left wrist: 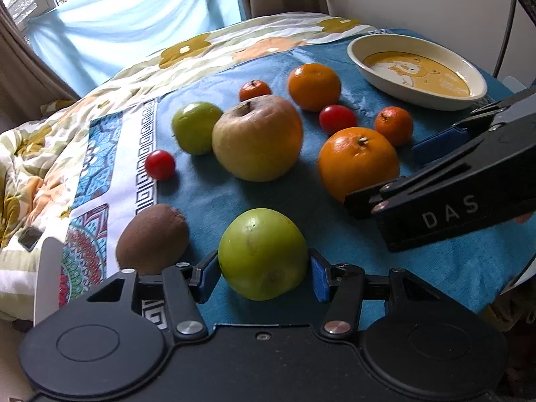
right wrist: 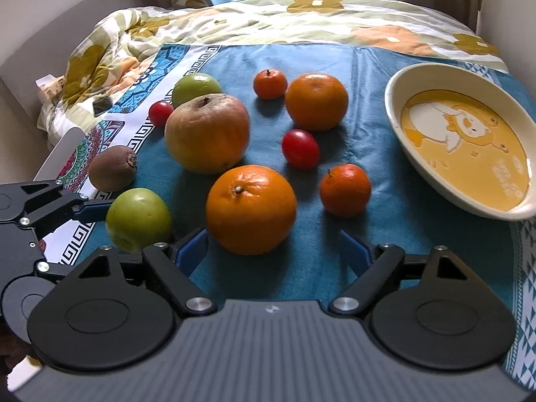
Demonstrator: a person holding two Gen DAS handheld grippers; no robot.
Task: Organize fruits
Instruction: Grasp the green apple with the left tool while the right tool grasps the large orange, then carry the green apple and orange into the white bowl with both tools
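Left gripper point(left wrist: 264, 268) clamped on a green apple point(left wrist: 263, 254) while the right gripper point(right wrist: 273, 253) stood wide open near an orange point(right wrist: 250, 208).

Fruit lay spread on a blue cloth point(right wrist: 335, 268) over a floral quilt point(right wrist: 234, 20). The cream oval dish point(right wrist: 395, 124) with a yellow duck print sat at the right of the right wrist view. The large blotchy yellow-red apple point(left wrist: 257, 137) filled the middle of the left wrist view, the orange lower right of it. The held green apple, lower centre there, looked smooth, with a pale scar, and both blue pads point(left wrist: 318, 279) pressed its sides. The right gripper's fingers held nothing, the orange just ahead of them. Only the left wrist view showed that grip from both sides; the right wrist view showed one left pad point(right wrist: 95, 209) against the apple at lower left.
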